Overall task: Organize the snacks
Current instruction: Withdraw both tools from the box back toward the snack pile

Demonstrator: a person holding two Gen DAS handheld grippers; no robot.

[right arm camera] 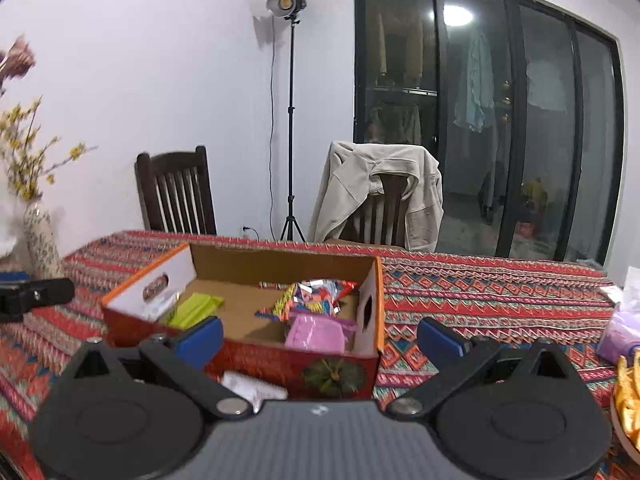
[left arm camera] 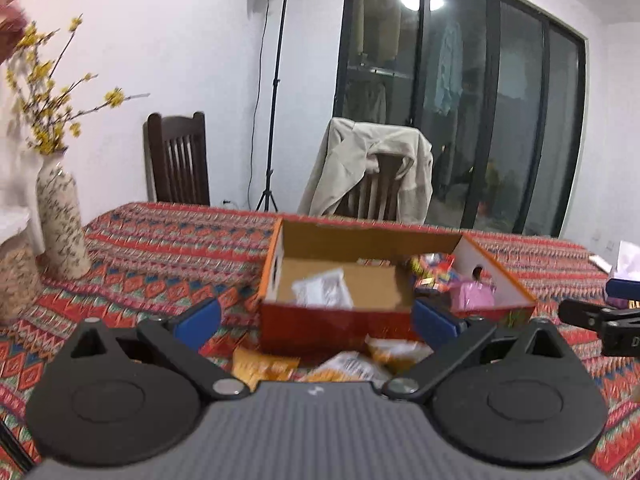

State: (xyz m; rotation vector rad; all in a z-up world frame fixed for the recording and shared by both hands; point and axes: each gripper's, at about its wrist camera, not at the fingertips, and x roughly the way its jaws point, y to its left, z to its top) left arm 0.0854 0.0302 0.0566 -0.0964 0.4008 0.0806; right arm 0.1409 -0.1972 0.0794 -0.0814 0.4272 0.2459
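Observation:
An open red cardboard box (left arm camera: 338, 326) with a divider stands on the patterned tablecloth; it also shows in the right wrist view (right arm camera: 280, 362). Its left part holds a white packet (left arm camera: 324, 290) and a green packet (right arm camera: 196, 310). Its right part holds colourful snack packets (right arm camera: 316, 296) and a pink packet (right arm camera: 318, 332). Yellow snack packets (left arm camera: 264, 366) lie in front of the box. My left gripper (left arm camera: 316, 322) is open and empty, just before the box front. My right gripper (right arm camera: 320, 338) is open and empty, over the box's near right corner.
A patterned vase (left arm camera: 60, 220) with yellow flowers stands at the left. Two chairs, one with a beige jacket (left arm camera: 372, 168), stand behind the table. A lilac tissue pack (right arm camera: 618, 332) and a bowl of orange snacks (right arm camera: 628, 400) are at the right. A white packet (right arm camera: 252, 388) lies before the box.

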